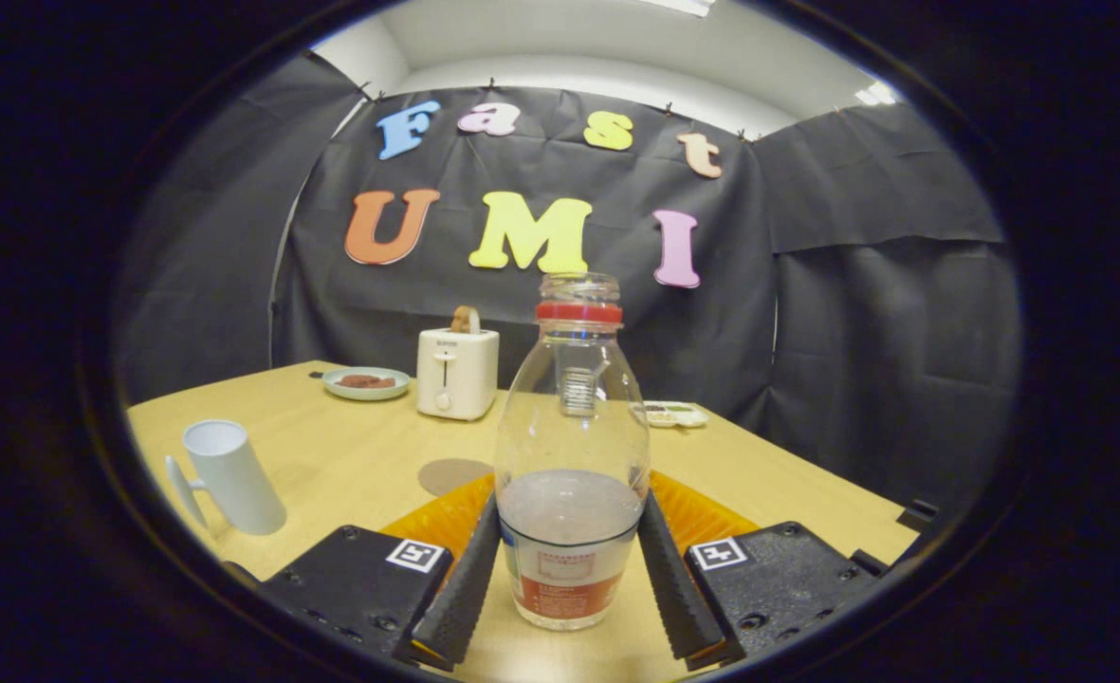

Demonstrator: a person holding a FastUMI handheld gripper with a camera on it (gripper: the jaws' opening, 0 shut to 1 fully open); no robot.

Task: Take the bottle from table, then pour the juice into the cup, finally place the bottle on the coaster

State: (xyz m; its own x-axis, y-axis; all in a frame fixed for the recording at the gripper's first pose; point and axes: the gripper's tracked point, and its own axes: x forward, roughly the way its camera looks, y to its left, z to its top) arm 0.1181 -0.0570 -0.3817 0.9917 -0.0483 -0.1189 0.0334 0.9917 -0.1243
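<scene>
A clear plastic bottle (571, 446) with a red neck ring and no cap stands upright between my fingers, holding a pale juice in its lower third. My gripper (569, 503) is shut on the bottle, one finger against each side of its lower body. The bottle's base looks to be at the wooden table (351, 455); I cannot tell whether it rests there. A white cup (228, 474) with a handle stands to the left of the fingers. Just beyond the left finger, a round brown coaster (453, 474) lies flat on the table.
An orange ribbed mat (702, 512) lies behind the bottle under the fingertips. At the table's back stand a white toaster (457, 373) with a slice in it, a plate (366, 382) with brown food, and a small dish (673, 414). Black cloth walls close the booth.
</scene>
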